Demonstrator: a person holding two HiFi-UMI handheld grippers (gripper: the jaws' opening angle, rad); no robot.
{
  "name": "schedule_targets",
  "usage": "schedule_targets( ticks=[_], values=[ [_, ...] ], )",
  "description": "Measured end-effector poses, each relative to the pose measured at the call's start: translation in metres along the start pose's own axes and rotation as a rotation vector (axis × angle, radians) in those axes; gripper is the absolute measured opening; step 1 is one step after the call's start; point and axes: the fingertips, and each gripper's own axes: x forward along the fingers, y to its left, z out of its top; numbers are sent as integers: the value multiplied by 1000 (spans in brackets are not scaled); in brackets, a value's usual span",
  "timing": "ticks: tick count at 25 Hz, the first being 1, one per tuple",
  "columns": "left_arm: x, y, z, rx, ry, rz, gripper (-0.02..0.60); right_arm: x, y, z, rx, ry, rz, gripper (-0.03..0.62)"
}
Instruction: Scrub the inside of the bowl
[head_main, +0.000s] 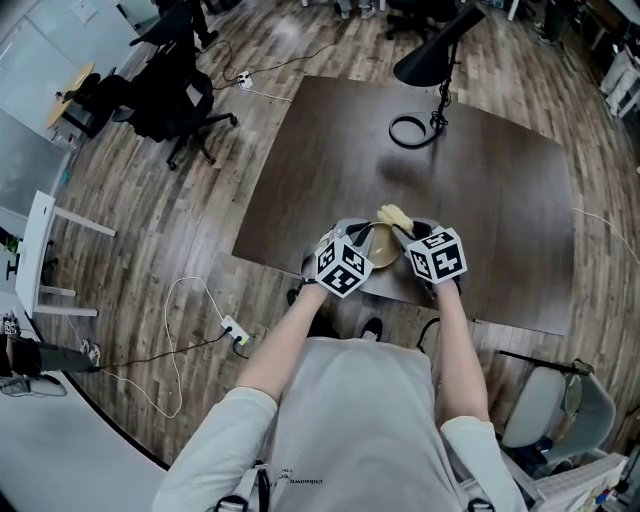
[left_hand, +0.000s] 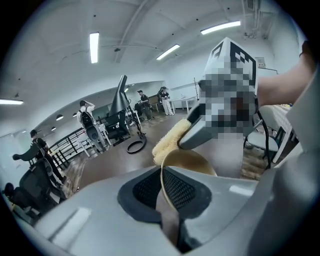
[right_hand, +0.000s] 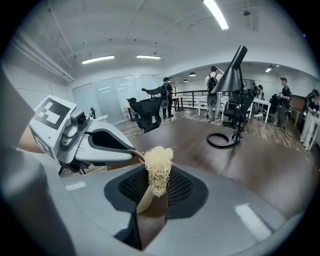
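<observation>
A tan bowl (head_main: 381, 250) is held tilted above the near edge of the dark table (head_main: 480, 190). My left gripper (head_main: 362, 248) is shut on its rim; in the left gripper view the thin rim (left_hand: 162, 182) runs between the jaws of the left gripper (left_hand: 167, 192) and the bowl's hollow (left_hand: 192, 162) opens behind them. My right gripper (head_main: 413, 238) is shut on a pale yellow loofah scrubber (head_main: 394, 216). In the right gripper view the scrubber (right_hand: 158, 167) sticks up from the right gripper (right_hand: 155, 192), next to the left gripper (right_hand: 95, 145). The scrubber (left_hand: 169, 141) rests at the bowl's far rim.
A black desk lamp (head_main: 432, 55) with a ring base (head_main: 410, 131) stands at the table's far side. Black office chairs (head_main: 165, 90) stand on the wooden floor to the left. A power strip with cables (head_main: 233, 329) lies near the person's feet, and a grey chair (head_main: 555, 405) sits at the right.
</observation>
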Motion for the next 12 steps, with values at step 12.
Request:
schedule_targets(
  ticks=[12],
  values=[
    [8,-21,-4,15,27,-24,17,12,28,14,-41,-15,34,110]
  ],
)
